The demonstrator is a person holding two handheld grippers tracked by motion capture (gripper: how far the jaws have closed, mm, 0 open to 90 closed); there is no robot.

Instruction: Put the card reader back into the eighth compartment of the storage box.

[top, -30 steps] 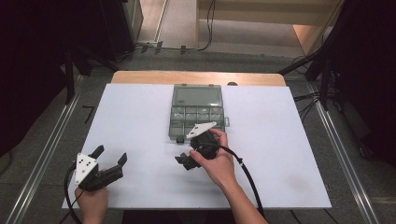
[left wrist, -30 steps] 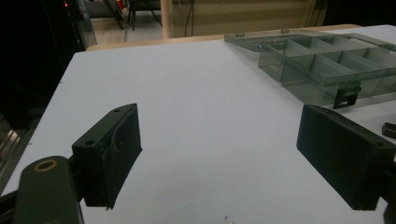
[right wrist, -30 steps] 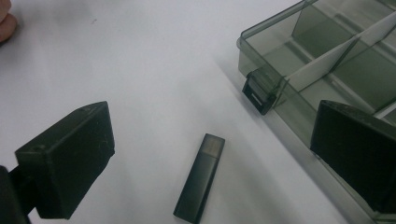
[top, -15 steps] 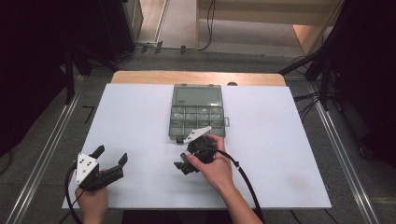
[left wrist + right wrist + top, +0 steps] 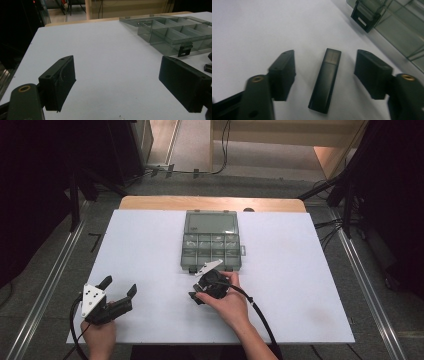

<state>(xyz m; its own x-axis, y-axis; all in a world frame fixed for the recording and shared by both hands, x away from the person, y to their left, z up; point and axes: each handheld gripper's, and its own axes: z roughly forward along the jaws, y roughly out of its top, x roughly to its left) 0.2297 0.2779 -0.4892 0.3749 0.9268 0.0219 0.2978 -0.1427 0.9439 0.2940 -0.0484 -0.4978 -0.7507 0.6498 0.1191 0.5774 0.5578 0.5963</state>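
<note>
While the right gripper (image 5: 325,77), jaws just closing, straddles it untouched, the black stick (image 5: 325,81) lies flat, lengthwise between them.

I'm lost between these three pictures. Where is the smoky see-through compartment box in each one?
High view: the compartment box lies lid open in the middle of the white table, towards its far edge.
Left gripper view: the box is at the upper right.
Right gripper view: a corner of the box is at the top right.
Shared landmark: the black latch on the box's near edge, in both gripper views.
</note>
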